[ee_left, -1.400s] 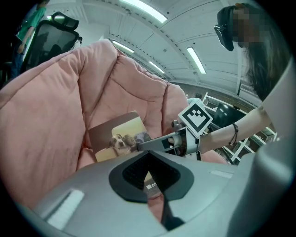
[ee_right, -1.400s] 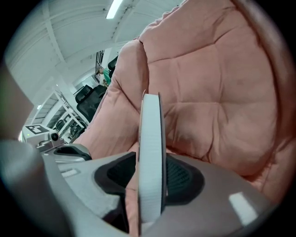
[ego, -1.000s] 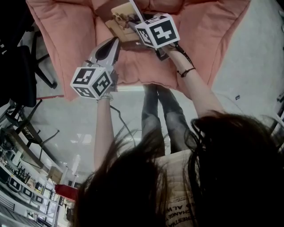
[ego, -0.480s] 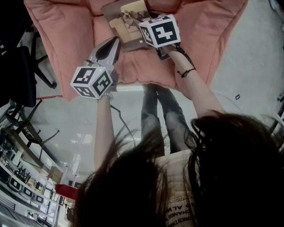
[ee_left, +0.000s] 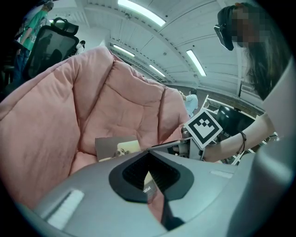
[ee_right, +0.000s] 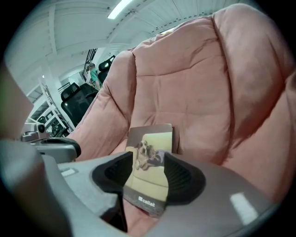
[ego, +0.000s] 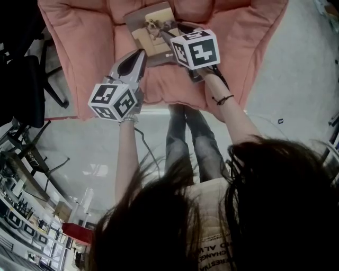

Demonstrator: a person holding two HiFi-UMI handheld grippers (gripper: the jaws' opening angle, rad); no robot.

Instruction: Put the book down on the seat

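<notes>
The left gripper [ee_left: 148,152], smooth grey plastic, has its ribbed dark pads tapered together on nothing, at seven o'clock of the book [ego: 153,26]. The thin, glossy, rectangular book lies flat on the quilted pink seat [ego: 74,42]. At the book's four o'clock the right gripper [ee_right: 148,159] stands wide, its jaws having just narrowed slightly. The book's near edge lies between them, unpressed.

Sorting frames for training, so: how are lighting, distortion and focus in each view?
Head view: evenly lit, sharp, glossy floor reflecting lights. Left gripper view: strong fisheye bending, bright ceiling lights, black corners. Right gripper view: same fisheye; book sharp, foreground soft.
</notes>
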